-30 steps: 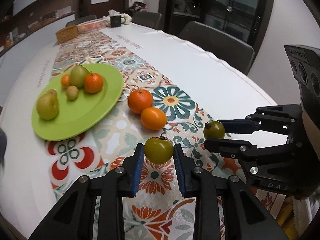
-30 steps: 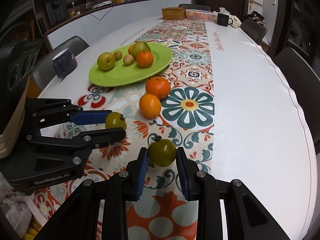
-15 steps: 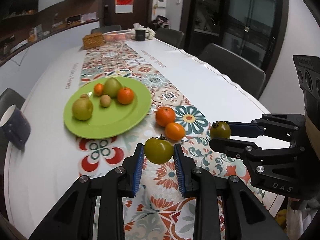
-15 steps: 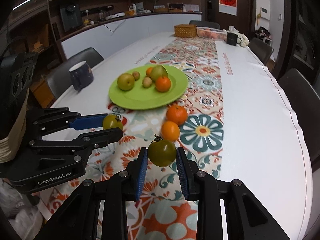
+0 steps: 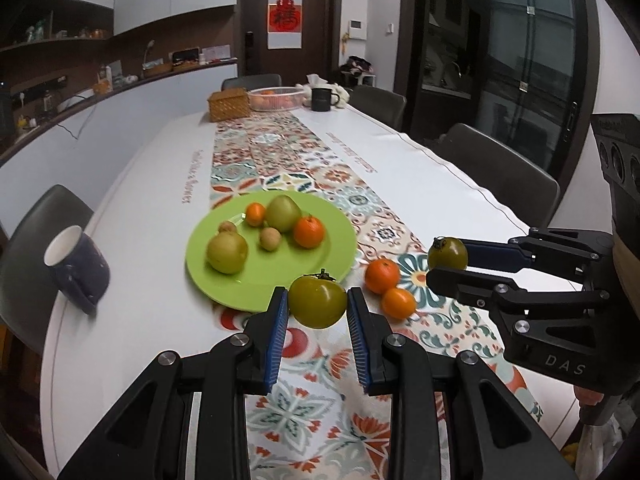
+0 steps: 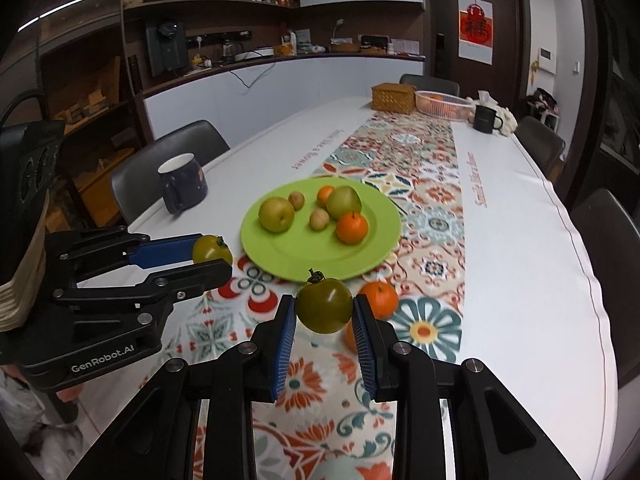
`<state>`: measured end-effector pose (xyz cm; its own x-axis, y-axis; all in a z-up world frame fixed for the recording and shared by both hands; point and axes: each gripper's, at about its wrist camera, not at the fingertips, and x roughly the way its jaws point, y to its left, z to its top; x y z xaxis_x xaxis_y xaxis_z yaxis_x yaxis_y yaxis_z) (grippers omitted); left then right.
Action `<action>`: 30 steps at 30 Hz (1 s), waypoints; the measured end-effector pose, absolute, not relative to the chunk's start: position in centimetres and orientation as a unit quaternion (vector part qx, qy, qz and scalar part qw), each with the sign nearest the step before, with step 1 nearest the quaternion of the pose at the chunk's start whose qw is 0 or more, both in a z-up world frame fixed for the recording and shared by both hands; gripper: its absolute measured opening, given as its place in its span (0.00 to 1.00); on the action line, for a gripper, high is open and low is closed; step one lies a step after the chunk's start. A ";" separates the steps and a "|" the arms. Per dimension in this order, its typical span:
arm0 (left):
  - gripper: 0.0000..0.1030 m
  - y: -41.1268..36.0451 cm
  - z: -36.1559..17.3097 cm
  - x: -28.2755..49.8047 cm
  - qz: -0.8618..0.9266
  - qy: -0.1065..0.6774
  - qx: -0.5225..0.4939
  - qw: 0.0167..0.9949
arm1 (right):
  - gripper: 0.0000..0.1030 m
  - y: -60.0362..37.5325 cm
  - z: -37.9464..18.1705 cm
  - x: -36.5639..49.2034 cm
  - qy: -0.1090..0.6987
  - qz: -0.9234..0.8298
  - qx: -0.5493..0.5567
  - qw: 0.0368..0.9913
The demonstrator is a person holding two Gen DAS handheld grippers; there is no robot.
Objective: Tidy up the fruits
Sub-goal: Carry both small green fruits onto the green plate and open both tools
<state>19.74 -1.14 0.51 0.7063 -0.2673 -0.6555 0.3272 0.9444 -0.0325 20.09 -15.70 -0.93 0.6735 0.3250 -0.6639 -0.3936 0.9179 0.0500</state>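
My left gripper (image 5: 318, 308) is shut on a green tomato (image 5: 317, 303), held above the table near the green plate's (image 5: 256, 280) front edge. My right gripper (image 6: 324, 316) is shut on a second green tomato (image 6: 324, 305), level with the left one; it also shows in the left wrist view (image 5: 447, 253). The plate holds a pear (image 5: 226, 251), a green fruit (image 5: 283, 213), two small oranges (image 5: 308, 231) and two small brown fruits. Two oranges (image 5: 382, 275) lie on the patterned runner to the right of the plate.
A dark blue mug (image 5: 78, 269) stands left of the plate near the table edge. At the far end are a wicker box (image 5: 229, 105), a clear fruit basket (image 5: 276, 98) and a black mug (image 5: 322, 99). Chairs (image 5: 496, 168) line both sides.
Both grippers have lifted with their tomatoes and tilted up, so the plate and oranges now sit farther away and more of the room shows.
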 end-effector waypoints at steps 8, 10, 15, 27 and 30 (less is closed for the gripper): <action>0.29 -0.4 1.7 21.1 -0.143 0.331 0.047 0.932 | 0.29 -15.1 0.2 22.3 0.340 0.205 -0.051 0.916; 0.29 -0.3 1.8 21.8 -0.139 0.328 0.047 0.933 | 0.29 -15.0 0.4 23.0 0.338 0.205 -0.052 0.917; 0.29 0.0 2.1 23.5 -0.132 0.326 0.046 0.935 | 0.29 -14.8 1.0 25.0 0.336 0.205 -0.049 0.918; 0.29 1.1 1.5 29.3 -0.119 0.338 0.043 0.933 | 0.29 -13.9 0.2 31.4 0.354 0.200 -0.049 0.912; 0.29 1.2 0.8 30.9 -0.117 0.348 0.039 0.929 | 0.29 -13.8 -0.4 32.7 0.362 0.198 -0.049 0.910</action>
<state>30.93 1.24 0.81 0.7297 -0.1908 -0.6566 0.2452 0.9694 -0.0092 32.72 -13.80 -0.36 0.6595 0.3239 -0.6783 -0.3954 0.9170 0.0534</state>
